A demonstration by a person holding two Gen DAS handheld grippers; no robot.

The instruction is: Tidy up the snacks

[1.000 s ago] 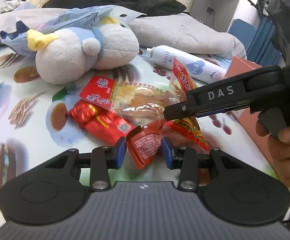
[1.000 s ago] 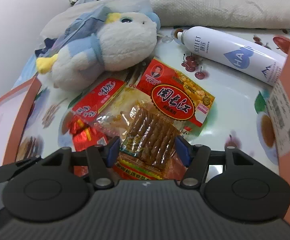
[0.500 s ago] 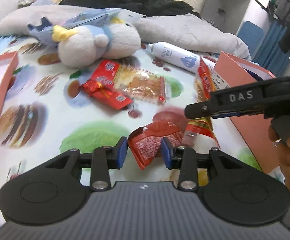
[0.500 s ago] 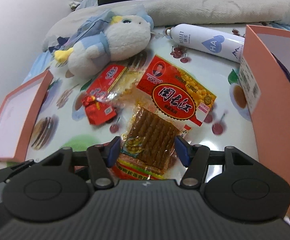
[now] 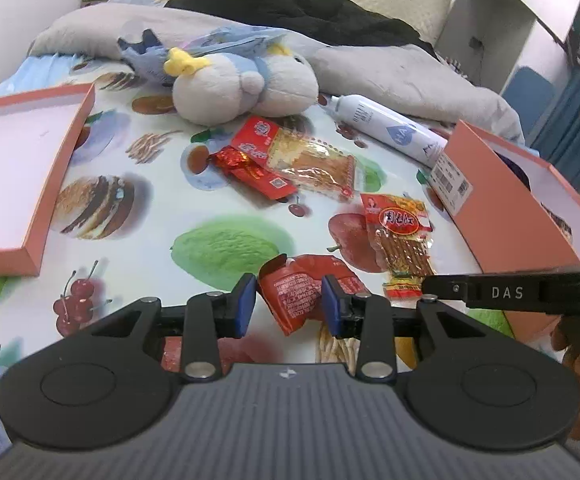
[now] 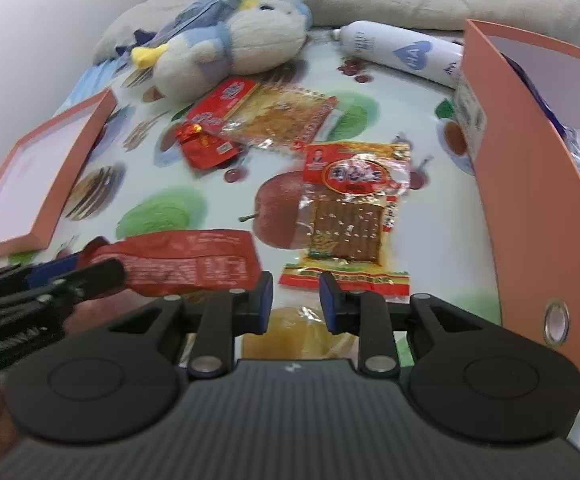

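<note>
The left gripper (image 5: 288, 306) is pinching a red packet (image 5: 301, 292) above the cloth. The right gripper (image 6: 295, 296) is closing with nothing between its jaws, the strip pack (image 6: 349, 216) lying just ahead, released. I judge both are heading for the box (image 6: 529, 200) at right; next comes lifting over its wall. 2 more snacks are waiting beyond, by the plush (image 5: 242, 84). The box's inside is largely hidden
</note>
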